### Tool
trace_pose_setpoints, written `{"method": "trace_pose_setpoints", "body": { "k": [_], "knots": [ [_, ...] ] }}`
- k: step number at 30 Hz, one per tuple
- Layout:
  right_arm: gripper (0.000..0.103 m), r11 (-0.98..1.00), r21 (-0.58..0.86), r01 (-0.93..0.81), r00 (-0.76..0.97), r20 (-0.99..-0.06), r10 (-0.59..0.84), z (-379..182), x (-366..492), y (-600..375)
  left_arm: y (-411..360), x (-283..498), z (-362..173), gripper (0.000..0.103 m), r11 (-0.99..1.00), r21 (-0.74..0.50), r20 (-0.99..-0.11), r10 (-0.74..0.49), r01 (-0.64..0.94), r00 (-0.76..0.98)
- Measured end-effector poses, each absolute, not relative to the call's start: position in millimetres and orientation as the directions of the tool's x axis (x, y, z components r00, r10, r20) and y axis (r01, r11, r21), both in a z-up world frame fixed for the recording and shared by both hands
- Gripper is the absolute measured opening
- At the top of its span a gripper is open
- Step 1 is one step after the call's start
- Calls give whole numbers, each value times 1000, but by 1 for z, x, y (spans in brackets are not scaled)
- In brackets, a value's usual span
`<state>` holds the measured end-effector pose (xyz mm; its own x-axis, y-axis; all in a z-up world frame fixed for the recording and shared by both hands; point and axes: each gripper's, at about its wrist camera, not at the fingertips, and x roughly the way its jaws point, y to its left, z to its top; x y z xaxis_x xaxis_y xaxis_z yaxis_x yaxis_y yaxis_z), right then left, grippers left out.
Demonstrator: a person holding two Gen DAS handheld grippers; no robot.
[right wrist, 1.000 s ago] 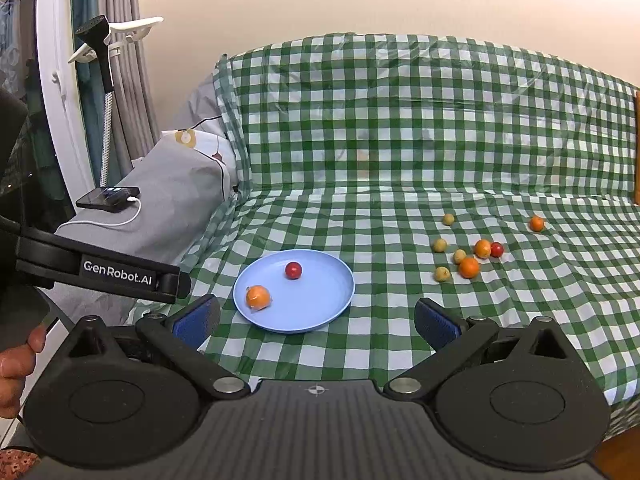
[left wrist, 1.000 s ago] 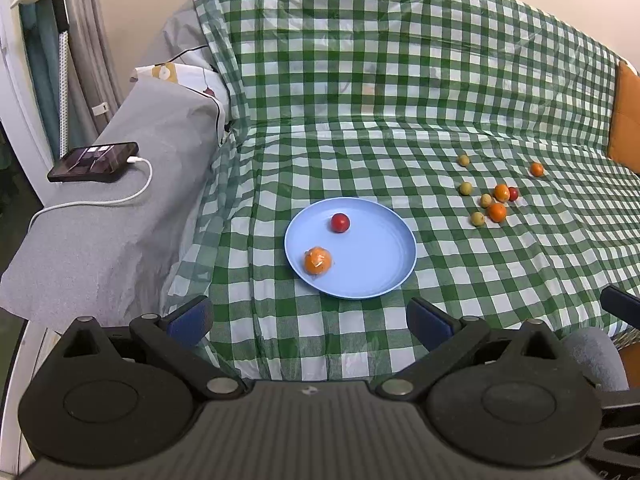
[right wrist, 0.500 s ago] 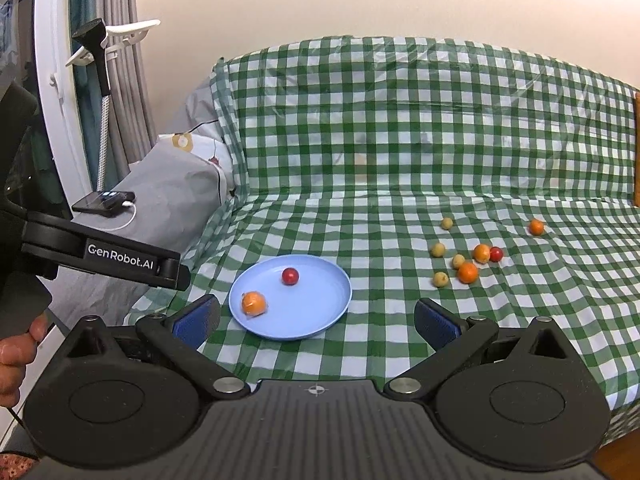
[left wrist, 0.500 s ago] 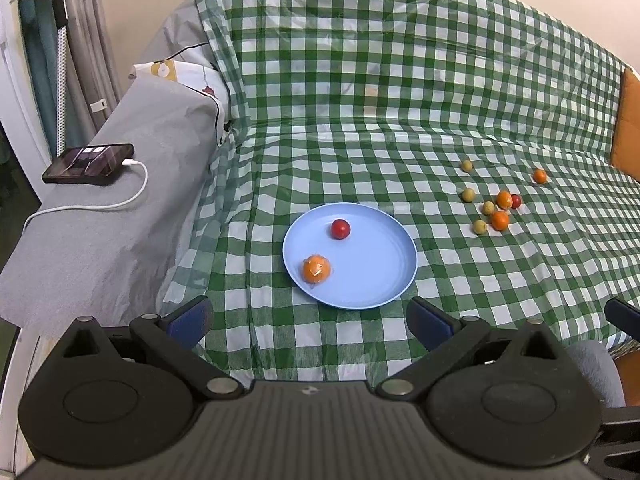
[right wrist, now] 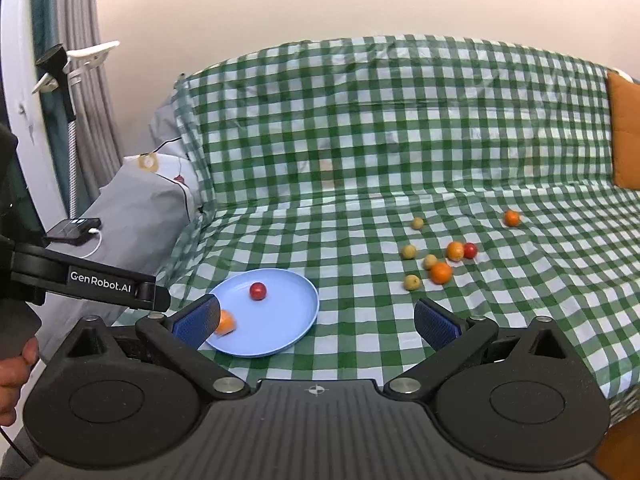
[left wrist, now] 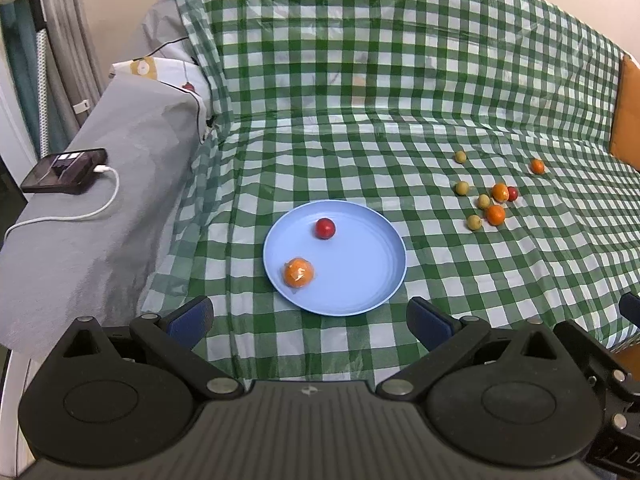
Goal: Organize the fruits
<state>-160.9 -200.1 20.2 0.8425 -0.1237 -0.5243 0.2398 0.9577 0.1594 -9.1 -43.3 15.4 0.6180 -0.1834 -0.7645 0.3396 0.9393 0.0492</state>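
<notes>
A light blue plate point(left wrist: 360, 280) lies on the green checked cloth and holds a red fruit point(left wrist: 325, 228) and a wrapped orange fruit point(left wrist: 298, 273). To its right lies a cluster of loose fruits: orange ones point(left wrist: 496, 215), small yellow-green ones point(left wrist: 474, 222) and a red one point(left wrist: 512, 193). My left gripper point(left wrist: 310, 316) is open and empty, hovering near the plate's front edge. My right gripper point(right wrist: 316, 320) is open and empty, held back from the plate point(right wrist: 280, 320); the cluster point(right wrist: 440, 272) lies ahead to its right.
A grey sofa arm point(left wrist: 100, 200) at left carries a phone point(left wrist: 64, 170) on a white cable. An orange cushion point(left wrist: 626, 120) stands at far right. The left gripper's body point(right wrist: 92, 280) shows at the left of the right wrist view.
Both grippers have drifted slightly back and their views have shifted; the plate sits lower and nearer the fingers in both views. Nothing was grasped and the fruits have not moved.
</notes>
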Motion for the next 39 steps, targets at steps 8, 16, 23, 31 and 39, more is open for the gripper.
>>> {"method": "trace_pose_setpoints", "body": {
  "k": [8, 16, 23, 31, 39],
  "knots": [
    [102, 940, 200, 275, 824, -552, -123, 1, -146, -227, -71, 12, 4, 103, 933, 44, -791, -186, 357, 583],
    [102, 907, 166, 388, 790, -567, -234, -23, -111, -284, -117, 53, -18, 103, 920, 16, -822, -211, 391, 529],
    [102, 850, 86, 520, 710, -596, -375, -70, -68, -355, -193, 103, -60, 103, 850, 16, -865, -252, 527, 433],
    [102, 802, 62, 594, 640, -641, -425, -129, -1, -435, -289, 152, -134, 103, 740, 73, -891, -252, 668, 377],
    [102, 841, 92, 533, 639, -696, -329, -184, 41, -465, -338, 180, -177, 103, 647, 51, -911, -283, 761, 301]
  ]
}}
